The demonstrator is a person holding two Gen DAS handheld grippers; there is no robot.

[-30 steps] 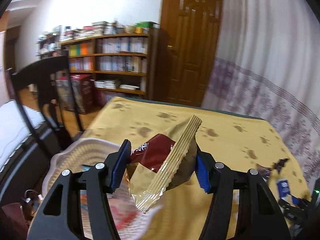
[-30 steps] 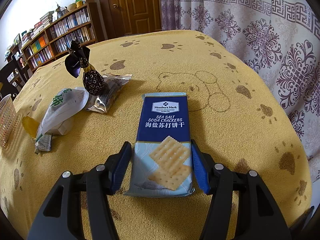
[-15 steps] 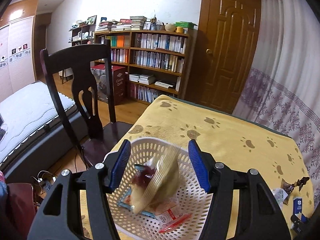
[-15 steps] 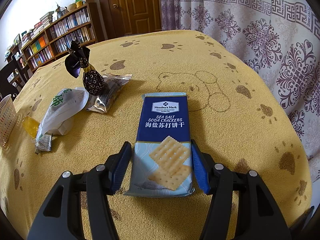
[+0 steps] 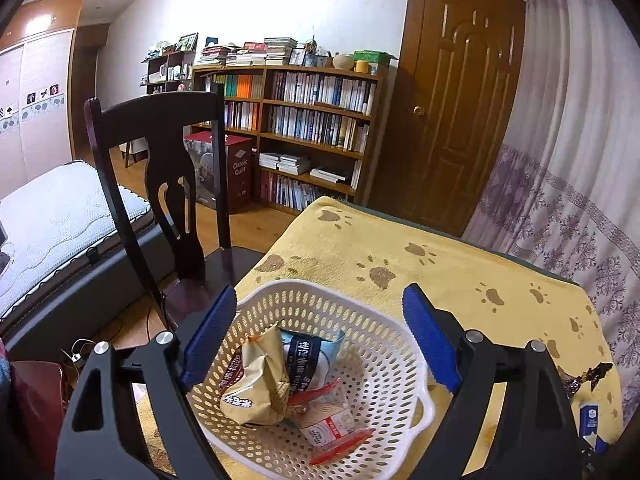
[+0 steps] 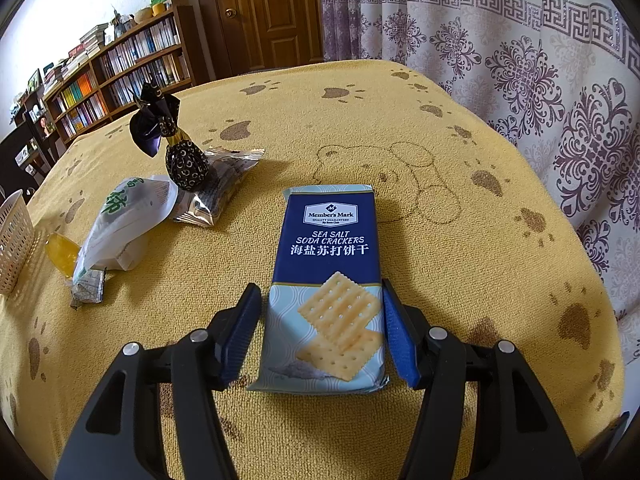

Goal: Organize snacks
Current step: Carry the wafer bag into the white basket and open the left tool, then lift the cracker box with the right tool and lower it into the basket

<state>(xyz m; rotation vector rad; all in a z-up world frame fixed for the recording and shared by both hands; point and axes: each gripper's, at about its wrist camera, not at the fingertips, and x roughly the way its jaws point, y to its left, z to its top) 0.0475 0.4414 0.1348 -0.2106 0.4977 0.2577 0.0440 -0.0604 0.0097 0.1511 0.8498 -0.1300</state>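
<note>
Hovering over a white perforated plastic basket (image 5: pixel 376 364) at the counter's left edge, the left gripper (image 5: pixel 316 336) has its jaws spread wide and empty. Three packets lie inside: one gold crinkled foil bag (image 5: pixel 256 380), one pale-blue wrapper with a dark band (image 5: pixel 310 354), one clear red-edged sachet (image 5: pixel 332 424). The right gripper (image 6: pixel 320 320) has its jaws open, straddling one flat blue packet reading "Member's Mark SEA SALT SODA CRACKERS" (image 6: pixel 328 272) on the yellow paw-print cloth (image 6: pixel 460 264). Far left sit one black gold-dotted twist-wrapped sweet (image 6: pixel 182 156), one white green-lettered pouch (image 6: pixel 124 216) and one silver foil packet (image 6: pixel 220 188).
</note>
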